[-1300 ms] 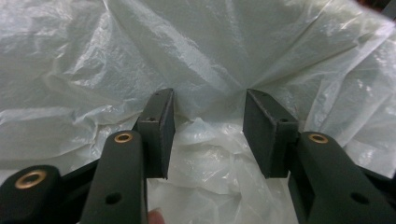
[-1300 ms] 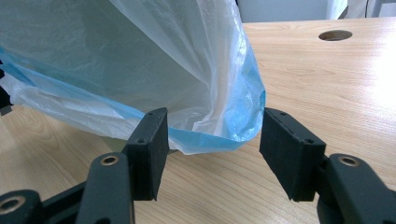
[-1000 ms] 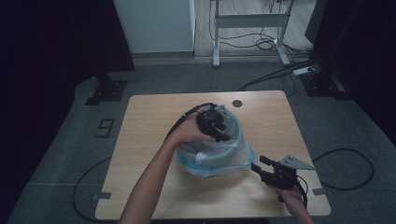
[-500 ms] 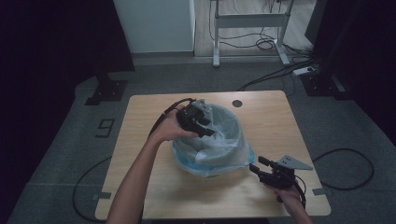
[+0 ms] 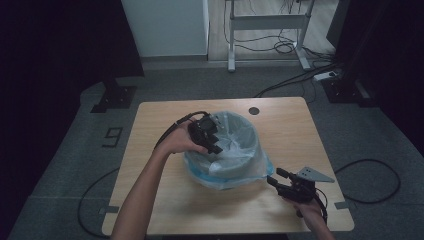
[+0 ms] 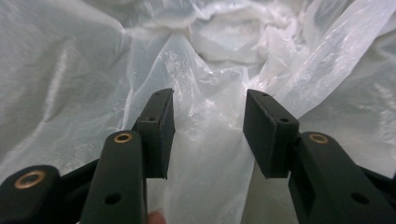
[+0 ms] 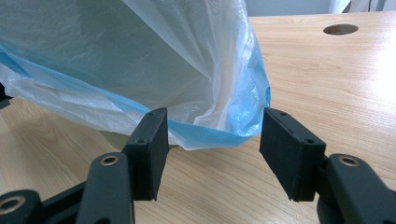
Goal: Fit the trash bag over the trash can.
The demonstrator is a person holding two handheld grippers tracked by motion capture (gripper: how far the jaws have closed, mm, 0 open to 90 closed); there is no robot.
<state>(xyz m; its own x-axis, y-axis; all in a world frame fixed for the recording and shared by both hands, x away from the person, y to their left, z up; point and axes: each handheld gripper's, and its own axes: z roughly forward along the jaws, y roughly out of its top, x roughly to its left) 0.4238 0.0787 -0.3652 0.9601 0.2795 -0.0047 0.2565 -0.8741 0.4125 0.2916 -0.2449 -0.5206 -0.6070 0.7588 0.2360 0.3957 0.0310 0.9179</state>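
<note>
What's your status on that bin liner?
Left gripper open inside translucent plastic liner, jaws just closing. Right gripper open at liner's blue hem. Nothing in the way.

the high view is looking forward and down from above the person's side, taking in the whole wooden table (image 5: 165, 195) from well back, with the floor and desk legs beyond it. the left gripper view is riding on the left gripper (image 6: 208, 126) and is facing into the clear plastic bag (image 6: 215, 60) from very close, its folds crowding the frame. the right gripper view is riding on the right gripper (image 7: 214, 140), sitting low and near the tabletop (image 7: 327, 84), looking level across it at the bag's hanging blue-edged hem (image 7: 219, 135). all three views are sharing the bag; the high and right gripper views are also sharing the table's round hole (image 7: 340, 29).
</note>
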